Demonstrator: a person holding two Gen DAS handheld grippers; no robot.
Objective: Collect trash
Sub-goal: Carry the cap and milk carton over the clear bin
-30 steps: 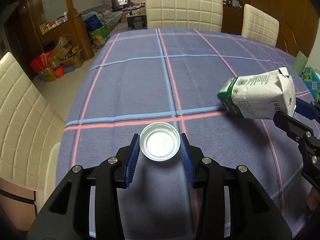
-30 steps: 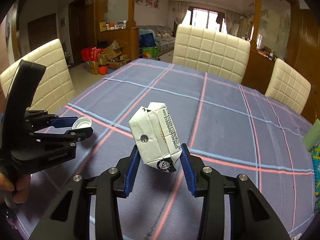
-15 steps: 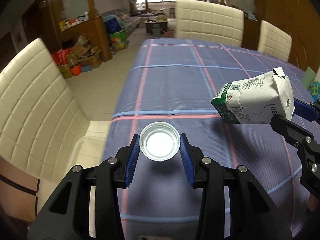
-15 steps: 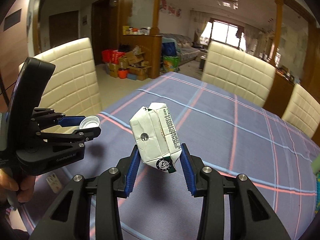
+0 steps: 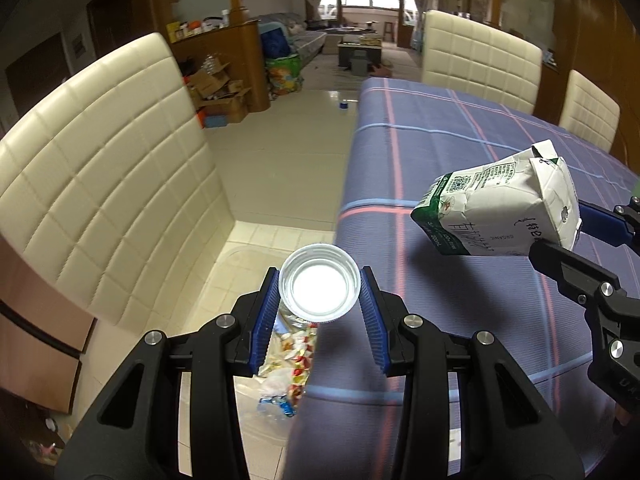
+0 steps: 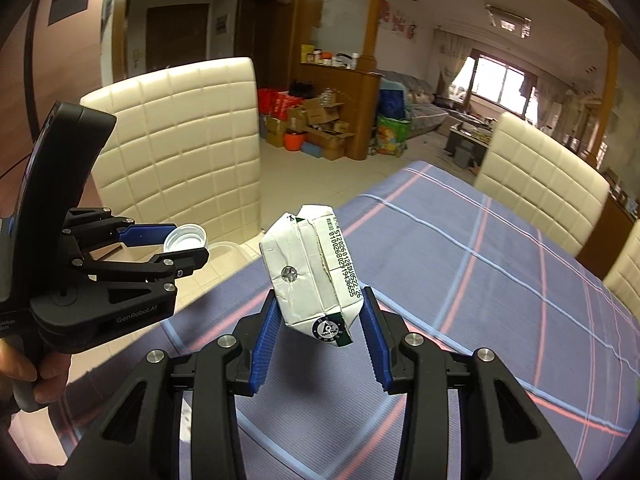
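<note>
A dining table [image 5: 460,152] covered with a purple cloth with pink and blue lines stands in a living room, and cream padded chairs [image 5: 104,184] are around it. A white bottle cap [image 5: 319,282] is in the air at the left edge of the table, its hollow side toward the camera. The left gripper [image 5: 319,300] has its two blue pads pressed on both sides of the cap. Directly under the cap, on the floor beside the table, there is a clear plastic bin [image 5: 240,256] with colourful wrappers [image 5: 294,354] inside. To the right, above the cloth, a crumpled white and green milk carton [image 5: 496,212] is held tilted, not touching the table. The right gripper [image 6: 318,320] is closed on the carton [image 6: 314,272], gripping its lower part between the pads. In the right wrist view the left gripper [image 6: 176,244] with the cap [image 6: 186,238] is at the left, in front of a chair. Cardboard boxes [image 6: 320,120] lie far behind on the floor.
</note>
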